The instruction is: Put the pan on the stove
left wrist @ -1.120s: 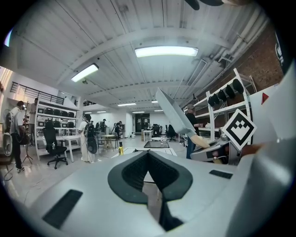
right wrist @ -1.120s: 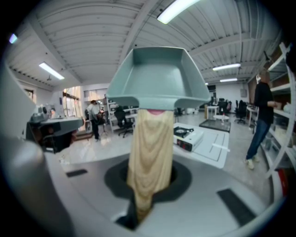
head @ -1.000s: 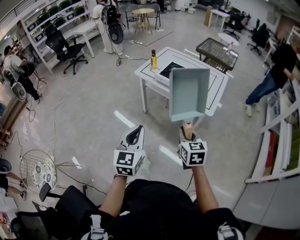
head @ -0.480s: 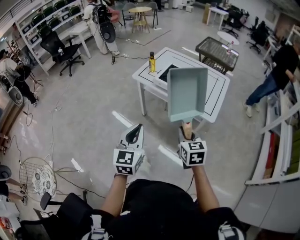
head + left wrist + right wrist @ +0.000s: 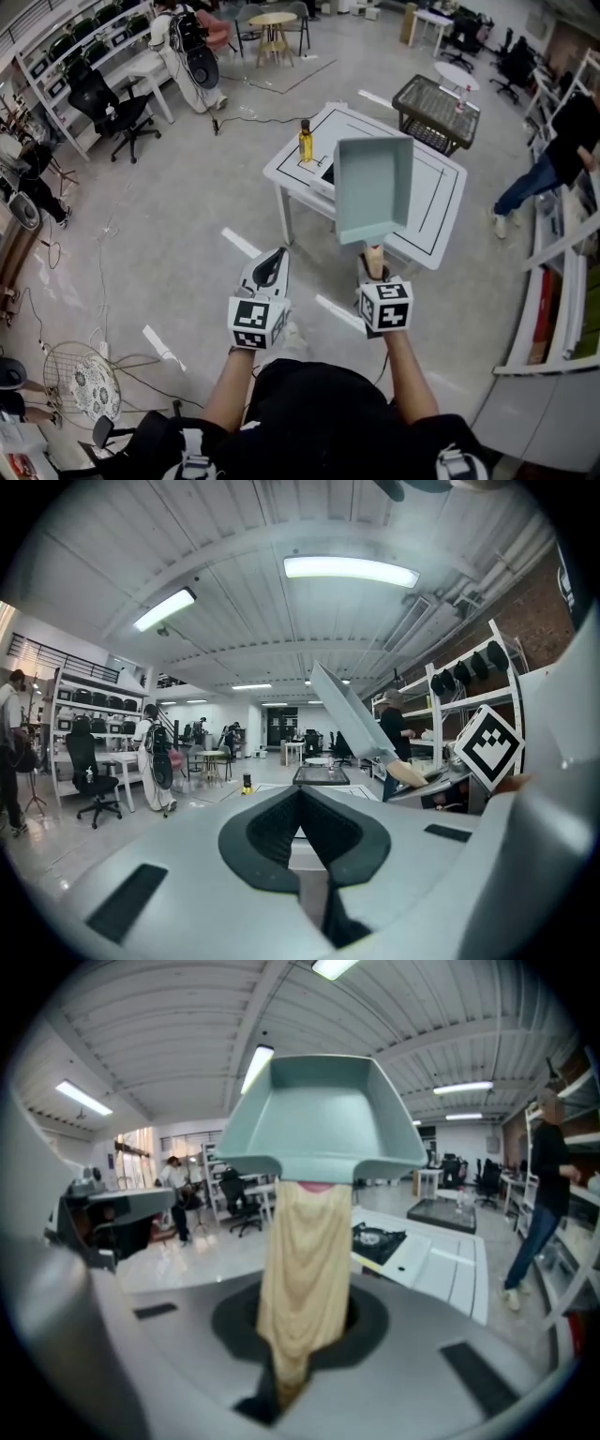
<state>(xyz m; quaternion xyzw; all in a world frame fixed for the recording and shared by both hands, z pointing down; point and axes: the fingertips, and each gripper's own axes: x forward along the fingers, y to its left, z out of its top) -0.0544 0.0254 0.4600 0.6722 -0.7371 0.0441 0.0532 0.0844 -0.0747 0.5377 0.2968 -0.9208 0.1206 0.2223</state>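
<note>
A teal square pan (image 5: 373,187) with a pale wooden handle (image 5: 374,261) is held up in the air in front of me. My right gripper (image 5: 375,272) is shut on that handle, and the pan (image 5: 319,1119) fills the upper part of the right gripper view above the handle (image 5: 305,1260). The black stove (image 5: 378,1238) lies set into a white table (image 5: 431,202) ahead; the pan hides most of it in the head view. My left gripper (image 5: 267,270) hangs level to the left, shut and with nothing in it (image 5: 302,794).
A yellow bottle (image 5: 306,142) stands on the table's left corner. Behind the table is a dark wire-topped cart (image 5: 436,103). A person (image 5: 562,150) stands by white shelving (image 5: 562,281) on the right. A fan (image 5: 80,375) and cables lie on the floor at left.
The white table has come nearer and sits larger in the head view. Both grippers keep their places, and the pan stays gripped by its handle.
</note>
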